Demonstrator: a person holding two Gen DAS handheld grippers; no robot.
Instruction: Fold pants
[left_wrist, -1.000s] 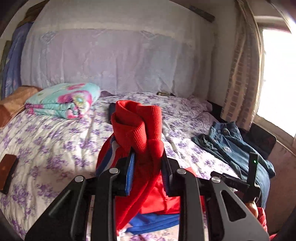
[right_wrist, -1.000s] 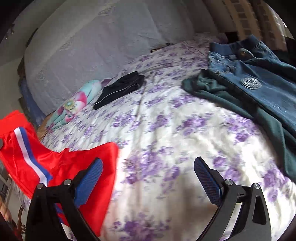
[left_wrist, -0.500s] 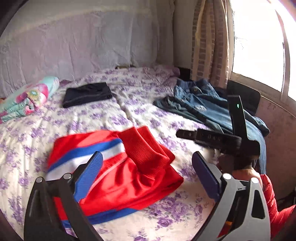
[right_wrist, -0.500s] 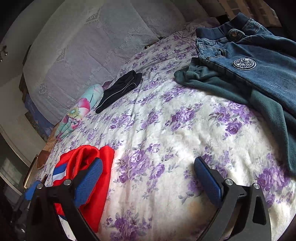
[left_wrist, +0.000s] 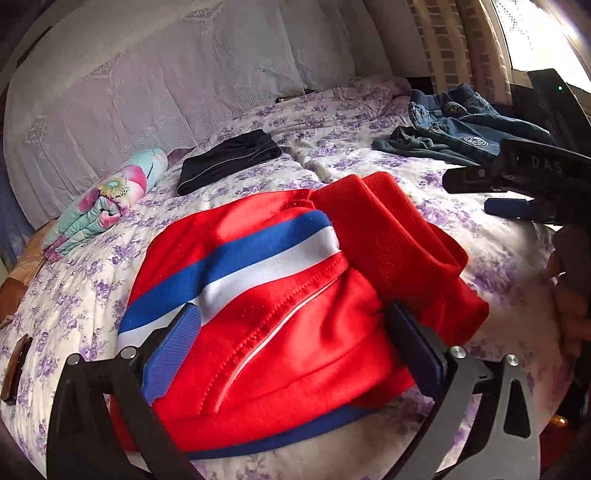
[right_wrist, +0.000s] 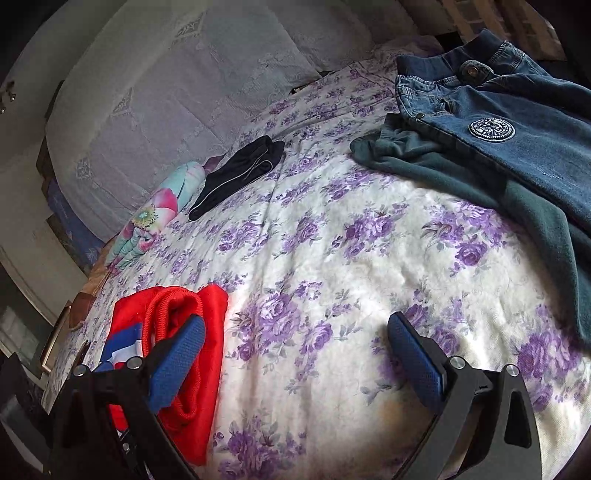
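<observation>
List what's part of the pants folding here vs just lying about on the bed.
Job:
- red track pants, folded
- blue jeans
- dark green pants
- folded black pants

Lying about:
- folded floral blanket
- dark flat object at bed edge

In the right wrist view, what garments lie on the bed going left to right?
Red pants → folded floral cloth → black folded garment → dark green garment → blue jeans.

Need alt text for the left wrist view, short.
Folded red pants with a blue-and-white stripe lie on a purple-flowered bedsheet, the left gripper open over them. Behind lie folded black pants and unfolded jeans.
</observation>
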